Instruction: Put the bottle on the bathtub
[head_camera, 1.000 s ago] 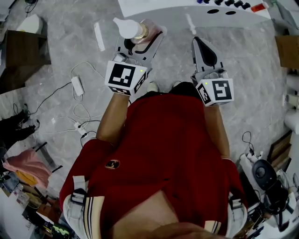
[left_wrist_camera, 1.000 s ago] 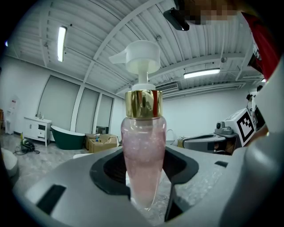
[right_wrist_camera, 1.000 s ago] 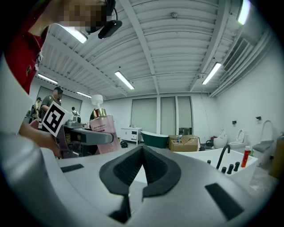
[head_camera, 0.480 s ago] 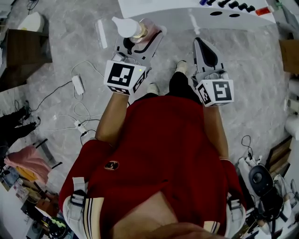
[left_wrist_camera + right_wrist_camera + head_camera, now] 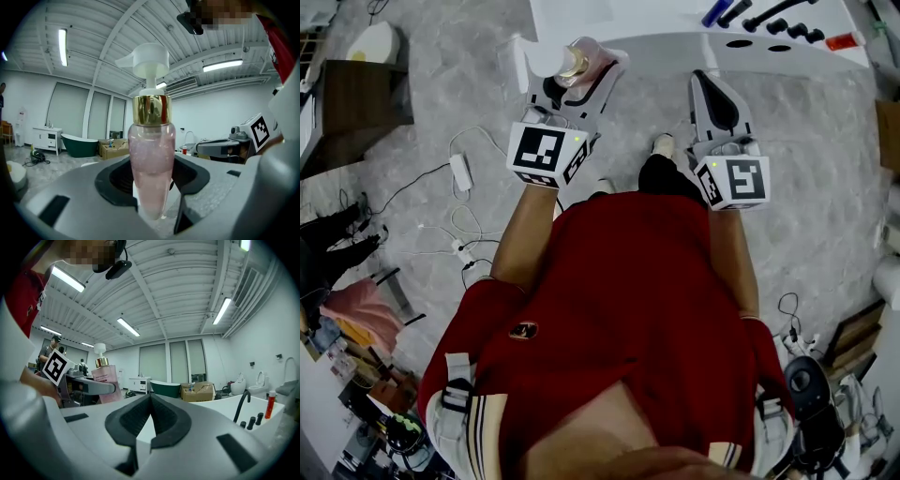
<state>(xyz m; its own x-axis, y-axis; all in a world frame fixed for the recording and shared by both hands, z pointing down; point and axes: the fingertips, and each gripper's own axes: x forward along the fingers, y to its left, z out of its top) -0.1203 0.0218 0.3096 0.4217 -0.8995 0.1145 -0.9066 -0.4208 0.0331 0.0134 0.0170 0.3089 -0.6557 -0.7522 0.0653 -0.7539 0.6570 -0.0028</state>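
A pink pump bottle (image 5: 150, 161) with a gold collar and white pump head stands upright between the jaws of my left gripper (image 5: 152, 194), which is shut on its lower body. In the head view the bottle (image 5: 577, 60) and left gripper (image 5: 578, 77) hang just in front of the white bathtub (image 5: 656, 42), over the floor beside its rim. My right gripper (image 5: 709, 84) is level with it to the right, jaws shut together on nothing. The right gripper view shows its own closed jaws (image 5: 150, 414), the bottle (image 5: 106, 380) at left and the bathtub rim (image 5: 220, 411) at right.
Black taps (image 5: 773, 17) and a small red bottle (image 5: 841, 40) sit on the bathtub rim. White cables and an adapter (image 5: 456, 174) lie on the grey floor at left, near a dark wooden cabinet (image 5: 356, 103). A dark green tub (image 5: 79, 144) and cardboard boxes (image 5: 112, 148) stand far off.
The person has stepped forward: the bathtub has come nearer in the head view, and both grippers now reach close to its rim. The left gripper's hold on the bottle is unchanged.
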